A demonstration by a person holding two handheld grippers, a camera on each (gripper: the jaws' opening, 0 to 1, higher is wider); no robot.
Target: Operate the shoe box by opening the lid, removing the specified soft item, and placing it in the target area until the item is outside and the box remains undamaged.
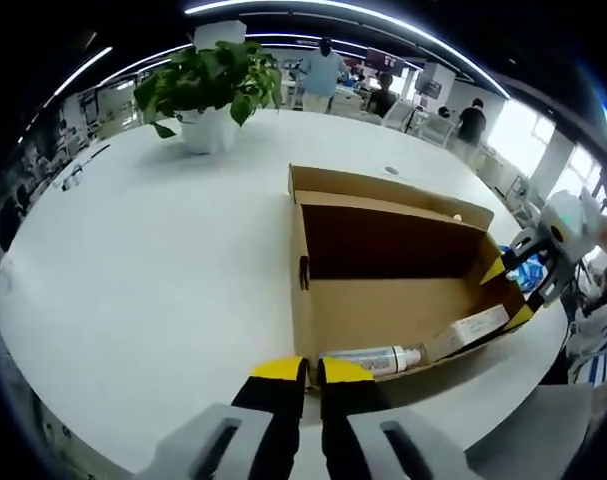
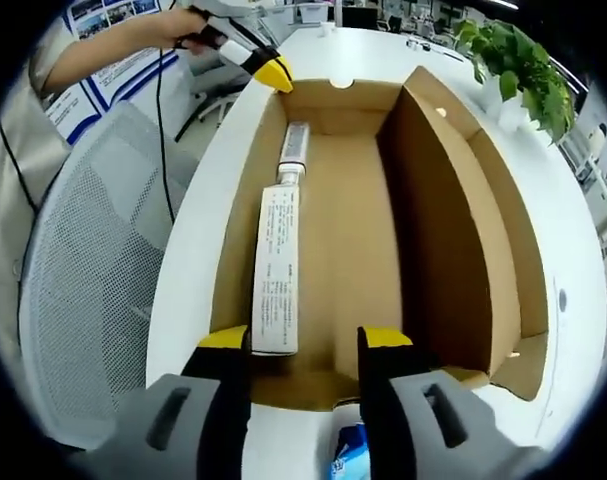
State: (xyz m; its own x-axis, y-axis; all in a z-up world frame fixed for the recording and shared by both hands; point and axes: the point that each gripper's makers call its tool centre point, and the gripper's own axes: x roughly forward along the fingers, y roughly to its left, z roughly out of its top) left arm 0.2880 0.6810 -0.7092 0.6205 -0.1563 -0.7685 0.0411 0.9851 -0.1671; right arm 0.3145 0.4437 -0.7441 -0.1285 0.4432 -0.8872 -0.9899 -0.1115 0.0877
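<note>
One open cardboard shoe box (image 1: 383,290) on one white tabletop (image 1: 153,260). Inside the box, two items: one long white carton (image 2: 274,270) and one tube-shaped bottle (image 2: 294,148), end to end along one wall. One potted plant (image 1: 211,90) at the far part of the tabletop. One small blue object (image 2: 349,458) just outside the near end of the box, kind not discernible. One mesh-backed chair (image 2: 93,270) beside the tabletop. Two tongs: left tongs (image 1: 310,372) and right tongs (image 2: 305,340), each with two yellow-tipped jaws. At least three people standing in the background.
</note>
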